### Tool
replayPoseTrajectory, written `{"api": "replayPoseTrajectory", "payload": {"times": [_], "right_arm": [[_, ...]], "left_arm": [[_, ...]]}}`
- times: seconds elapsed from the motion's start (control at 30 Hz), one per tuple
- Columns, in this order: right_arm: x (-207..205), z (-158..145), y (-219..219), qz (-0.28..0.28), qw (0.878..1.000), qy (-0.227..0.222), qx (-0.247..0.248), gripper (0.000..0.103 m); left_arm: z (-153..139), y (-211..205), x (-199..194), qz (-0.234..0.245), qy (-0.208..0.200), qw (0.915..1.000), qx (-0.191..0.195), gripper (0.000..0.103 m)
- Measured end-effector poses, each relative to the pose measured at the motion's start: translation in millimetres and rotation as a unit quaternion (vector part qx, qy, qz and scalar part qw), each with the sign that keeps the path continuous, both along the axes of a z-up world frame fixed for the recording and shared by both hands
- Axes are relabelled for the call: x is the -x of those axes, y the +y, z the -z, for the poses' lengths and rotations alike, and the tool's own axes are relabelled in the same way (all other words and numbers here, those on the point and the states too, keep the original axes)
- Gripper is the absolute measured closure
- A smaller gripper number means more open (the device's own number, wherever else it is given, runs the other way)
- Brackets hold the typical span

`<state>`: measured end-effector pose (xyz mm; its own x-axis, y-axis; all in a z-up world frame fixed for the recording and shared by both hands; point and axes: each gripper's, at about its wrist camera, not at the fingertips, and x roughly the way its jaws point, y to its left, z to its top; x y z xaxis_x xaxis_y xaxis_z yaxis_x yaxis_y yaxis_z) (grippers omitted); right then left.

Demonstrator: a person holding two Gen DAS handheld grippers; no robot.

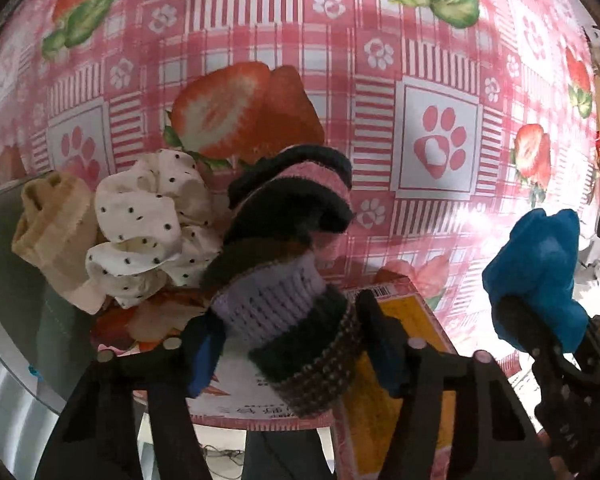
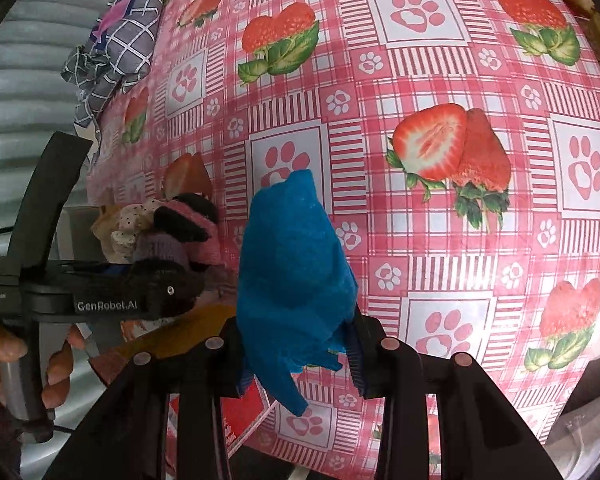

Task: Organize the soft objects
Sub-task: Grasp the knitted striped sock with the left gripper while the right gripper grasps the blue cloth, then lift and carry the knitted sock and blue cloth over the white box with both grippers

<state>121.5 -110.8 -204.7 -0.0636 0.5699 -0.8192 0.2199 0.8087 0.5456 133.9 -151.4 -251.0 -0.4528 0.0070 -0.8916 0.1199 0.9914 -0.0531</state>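
Both tongs are busy here. The left tongs (image 1: pixel 288 356) are pinching a striped knit sock (image 1: pixel 296 312) (black, pink, lavender bands), held up above the near edge of the worktop (image 1: pixel 380 80) with its strawberry and paw-print cover. Just left of it sit a white polka-dot cloth (image 1: pixel 148 224) and a beige cloth (image 1: pixel 48 232), bunched together and touching. The right tongs (image 2: pixel 300 360) are clamped on a blue cloth (image 2: pixel 296 276), raised over the worktop. A checked grey fabric (image 2: pixel 116 40) lies at the far left edge.
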Motion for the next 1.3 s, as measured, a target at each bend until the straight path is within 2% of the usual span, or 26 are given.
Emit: {"api": "replayPoseTrajectory", "payload": {"times": [0.07, 0.23, 0.37, 0.57, 0.83, 1.1, 1.3], "right_arm": [[0.0, -2.4, -1.2, 0.004, 1.000, -0.002, 0.001, 0.065], [3.7, -12.9, -4.5, 0.014, 1.000, -0.010, -0.001, 0.065], [7.5, -21.1, -7.3, 0.021, 1.000, -0.017, 0.000, 0.065], [16.5, -31.5, -13.9, 0.042, 0.999, -0.024, 0.009, 0.065], [38.9, -46.4, -34.2, 0.078, 0.996, -0.027, 0.036, 0.065], [73.2, -62.2, -57.8, 0.122, 0.990, -0.034, 0.067, 0.065], [100.1, -72.1, -63.7, 0.122, 0.986, -0.041, 0.109, 0.065]], "left_arm": [[-10.3, 2.6, 0.0, 0.003, -0.020, 0.9998, 0.002, 0.045], [-44.9, 6.3, 1.2, 0.009, -0.094, 0.9955, 0.011, 0.046], [-79.4, 3.7, 8.9, 0.047, -0.166, 0.9849, 0.017, 0.046], [-114.9, -6.8, 4.1, 0.108, -0.232, 0.9664, 0.021, 0.046], [-159.7, -53.5, 18.6, 0.170, -0.280, 0.9429, 0.060, 0.046], [-177.0, -100.8, 52.9, 0.238, -0.302, 0.9184, 0.092, 0.046], [-184.5, -121.4, 92.2, 0.286, -0.301, 0.9019, 0.118, 0.046]]}}
